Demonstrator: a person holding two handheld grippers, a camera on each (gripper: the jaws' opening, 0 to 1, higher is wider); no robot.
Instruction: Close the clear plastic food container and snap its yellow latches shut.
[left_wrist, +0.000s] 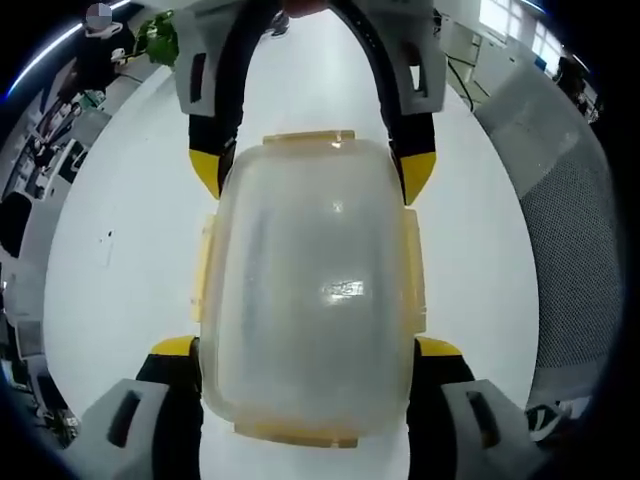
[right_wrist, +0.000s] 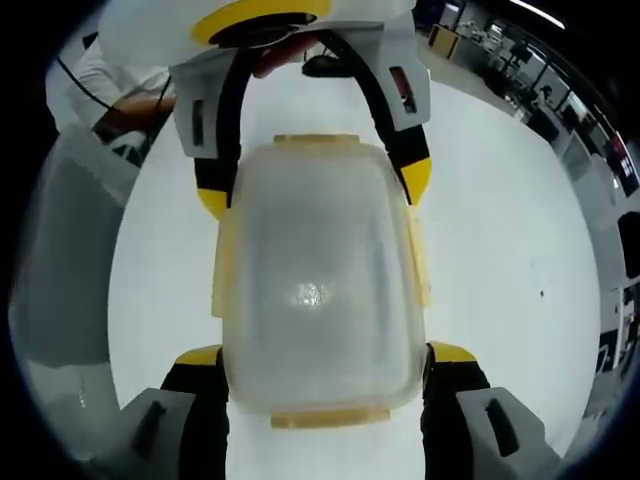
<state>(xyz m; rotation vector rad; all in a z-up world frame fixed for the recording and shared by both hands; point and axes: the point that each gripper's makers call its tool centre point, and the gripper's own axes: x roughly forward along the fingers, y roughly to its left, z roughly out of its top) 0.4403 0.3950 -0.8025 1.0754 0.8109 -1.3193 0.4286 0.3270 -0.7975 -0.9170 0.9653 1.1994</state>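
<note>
Mid-frame, I grip the lidded container (left_wrist: 310, 290) between left gripper (left_wrist: 310, 350) and right gripper (right_wrist: 325, 355); yellow latches (left_wrist: 205, 270) look unsnapped.

Clear, frosted-looking plastic for the food container (left_wrist: 315, 290), pale yellow for its latches (left_wrist: 204, 270) along the edges. Black jaws with bright yellow tips on the left gripper (left_wrist: 305, 350) and the right gripper (right_wrist: 325, 355), light grey housings behind. White tabletop (left_wrist: 120, 250). Grey mesh on a chair back (left_wrist: 575, 250).
</note>
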